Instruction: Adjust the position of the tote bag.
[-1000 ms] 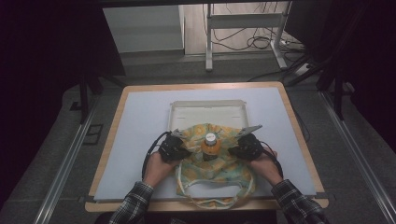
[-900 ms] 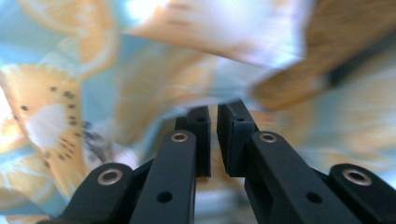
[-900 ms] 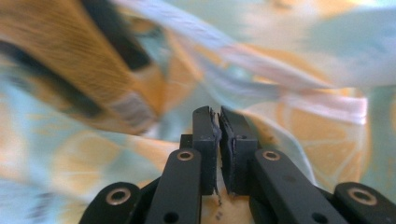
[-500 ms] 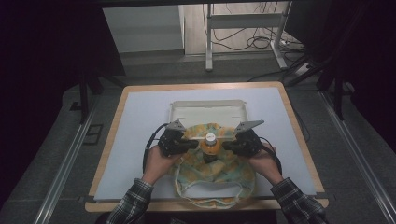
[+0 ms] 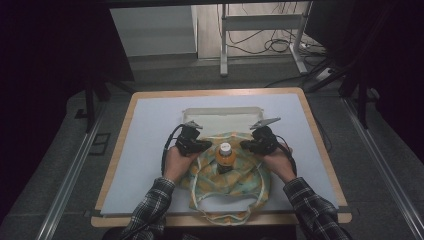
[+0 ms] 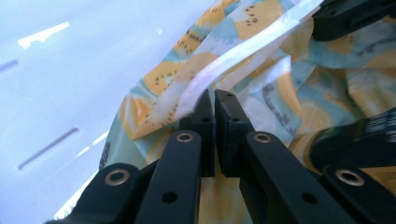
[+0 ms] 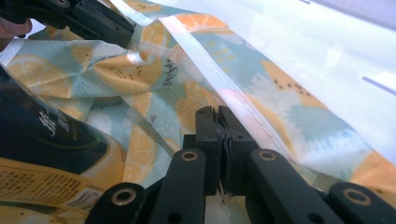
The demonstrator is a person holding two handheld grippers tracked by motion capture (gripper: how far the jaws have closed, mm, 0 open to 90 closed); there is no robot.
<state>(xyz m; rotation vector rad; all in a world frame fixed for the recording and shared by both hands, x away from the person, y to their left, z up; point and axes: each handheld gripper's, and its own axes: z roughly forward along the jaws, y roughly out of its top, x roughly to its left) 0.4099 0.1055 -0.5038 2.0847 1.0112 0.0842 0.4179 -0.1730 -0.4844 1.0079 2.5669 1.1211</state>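
Both grippers have drawn slightly apart, spreading the fruit-print bag (image 5: 227, 175) at lower centre; left gripper (image 5: 204, 145) and right gripper (image 5: 245, 144) each pinch its rim. Bottle (image 5: 225, 157) stands inside, apparently bagged; closing remains.

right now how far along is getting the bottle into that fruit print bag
Done, it seems: the bottle stands upright inside the fruit-print bag, fabric gathered round its lower part. In hand: the left claw and right claw are each clamped on the bag's fabric, either side of the bottle. Left: the bottle's neck and cap poke out, the bag's handles lie loose toward the person, and the white tray behind looks unused.
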